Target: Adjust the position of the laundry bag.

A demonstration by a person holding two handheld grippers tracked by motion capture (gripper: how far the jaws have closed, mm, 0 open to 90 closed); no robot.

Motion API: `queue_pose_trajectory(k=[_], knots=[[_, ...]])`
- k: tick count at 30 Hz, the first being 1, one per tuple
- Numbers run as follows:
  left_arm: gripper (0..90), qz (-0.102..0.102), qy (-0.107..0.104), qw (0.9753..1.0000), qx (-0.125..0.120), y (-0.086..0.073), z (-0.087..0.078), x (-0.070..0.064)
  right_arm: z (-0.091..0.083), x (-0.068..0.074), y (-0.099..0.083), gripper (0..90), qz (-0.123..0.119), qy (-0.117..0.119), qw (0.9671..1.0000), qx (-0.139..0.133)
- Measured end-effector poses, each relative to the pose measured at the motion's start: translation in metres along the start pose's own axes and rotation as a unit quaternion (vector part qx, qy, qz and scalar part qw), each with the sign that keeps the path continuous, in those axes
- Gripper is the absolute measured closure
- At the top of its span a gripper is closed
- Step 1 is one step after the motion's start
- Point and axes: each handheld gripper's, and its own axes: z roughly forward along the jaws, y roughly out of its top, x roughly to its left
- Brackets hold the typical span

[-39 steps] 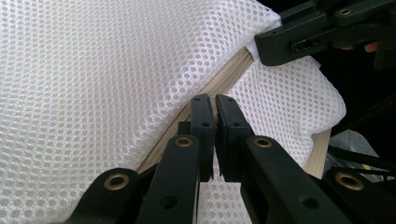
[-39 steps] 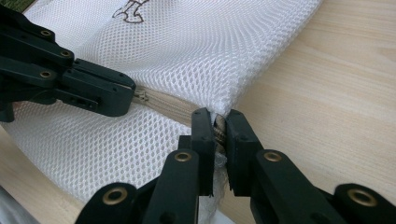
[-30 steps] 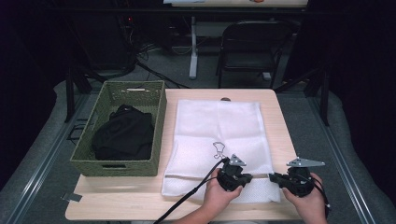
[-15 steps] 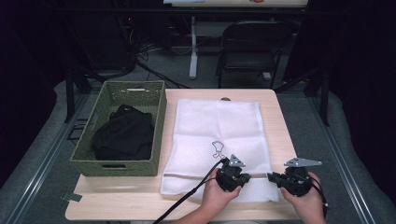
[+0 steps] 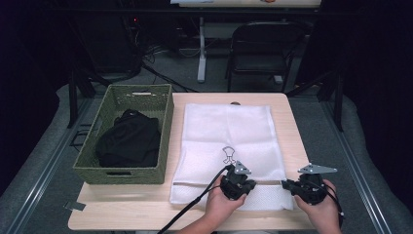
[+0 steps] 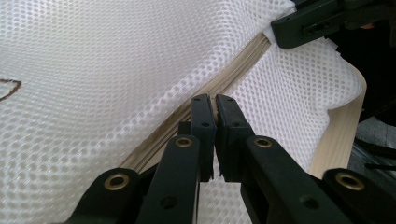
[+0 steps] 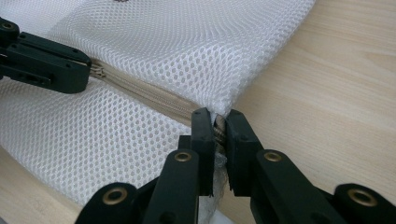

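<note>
A white mesh laundry bag [image 5: 226, 134] lies flat on the wooden table, its beige zipper [image 7: 154, 95] running across near the front edge. My left gripper [image 5: 252, 184] [image 6: 215, 100] is shut on the zipper at its slider, partway along the seam. My right gripper [image 5: 285, 184] [image 7: 219, 119] is shut on the zipper's end at the bag's right corner. In the right gripper view the left gripper [image 7: 86, 70] pinches the zipper line farther off. The left gripper view shows the right gripper [image 6: 275, 28] at the seam's far end.
A green woven basket [image 5: 165, 114] holding a black garment [image 5: 129, 141] stands at the table's left. Bare table [image 5: 297, 136] runs along the bag's right side. A black chair [image 5: 265, 48] and cables sit on the floor beyond the table.
Both hands have drifted slightly toward the near edge. The grips on the zipper look the same.
</note>
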Motion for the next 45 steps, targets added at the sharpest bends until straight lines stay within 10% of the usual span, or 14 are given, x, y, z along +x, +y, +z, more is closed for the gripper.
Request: queue_pose_trajectory(k=[45], knots=[[87.0, -0.014, 0.019, 0.9997, 0.002, -0.016, -0.022, 0.015, 0.004, 0.004, 0.002, 83.2, -0.010, 0.006, 0.9999, 0.000]])
